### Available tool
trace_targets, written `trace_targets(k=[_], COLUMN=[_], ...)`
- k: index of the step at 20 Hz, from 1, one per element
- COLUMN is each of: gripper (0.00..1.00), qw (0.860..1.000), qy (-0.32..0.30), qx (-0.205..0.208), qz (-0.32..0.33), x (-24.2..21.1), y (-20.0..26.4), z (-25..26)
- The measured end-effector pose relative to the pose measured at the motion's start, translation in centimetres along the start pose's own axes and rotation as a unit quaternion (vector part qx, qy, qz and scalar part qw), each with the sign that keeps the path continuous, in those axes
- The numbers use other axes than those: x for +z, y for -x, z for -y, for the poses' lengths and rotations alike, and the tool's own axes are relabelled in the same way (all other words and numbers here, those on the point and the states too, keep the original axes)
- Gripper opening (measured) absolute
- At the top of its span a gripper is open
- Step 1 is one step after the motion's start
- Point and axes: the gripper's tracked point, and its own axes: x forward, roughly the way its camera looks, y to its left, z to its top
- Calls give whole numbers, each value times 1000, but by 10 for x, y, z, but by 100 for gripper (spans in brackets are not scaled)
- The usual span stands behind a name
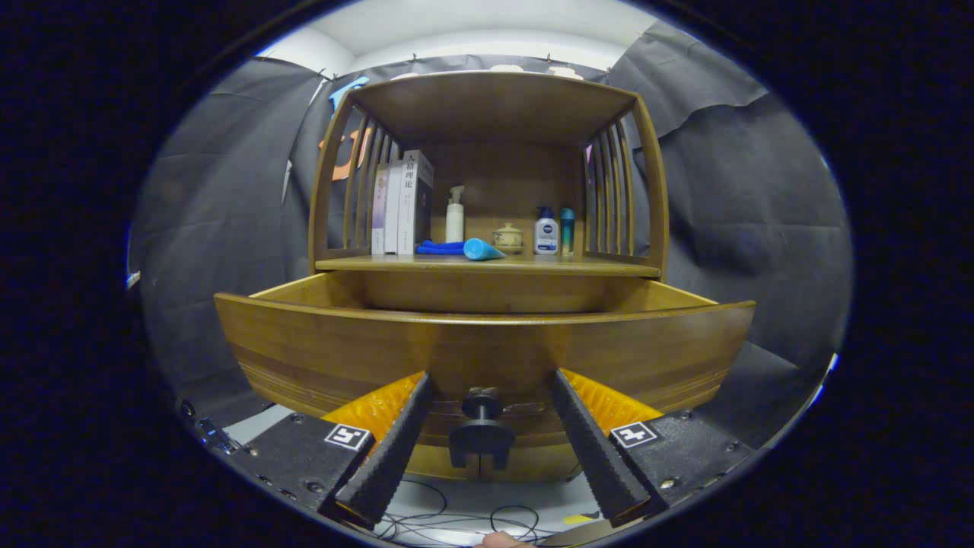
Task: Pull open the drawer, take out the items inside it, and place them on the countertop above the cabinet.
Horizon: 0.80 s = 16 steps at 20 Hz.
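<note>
In the gripper view, the drawer [487, 346] is seen pulled out from the cabinet [487, 114]. The gripper [491, 384] is held with fingers [396, 441] spread either side of the drawer's dark knob [482, 403], untouched by them.

Books [403, 202], bottles [455, 217] and a blue cloth [441, 247] are shown on the countertop [487, 264] above.

I read even, moderate light from overhead: the ceiling [487, 30] at 12 o'clock is the brightest patch. The shelf [487, 262] is well lit; the underside of the top board is shaded. Soft sheen on the drawer [487, 342] front. Strong fisheye bending, worst at 3 and 9 o'clock. The fingers [396, 449], set apart, are sharp; focus crisp throughout.
</note>
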Motion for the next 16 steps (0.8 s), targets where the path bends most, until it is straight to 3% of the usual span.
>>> trace_targets(k=[16], gripper=[100], qw=[1000], qy=[-14], qx=[-3], qz=[-20], x=[27], y=[-86], z=[-7])
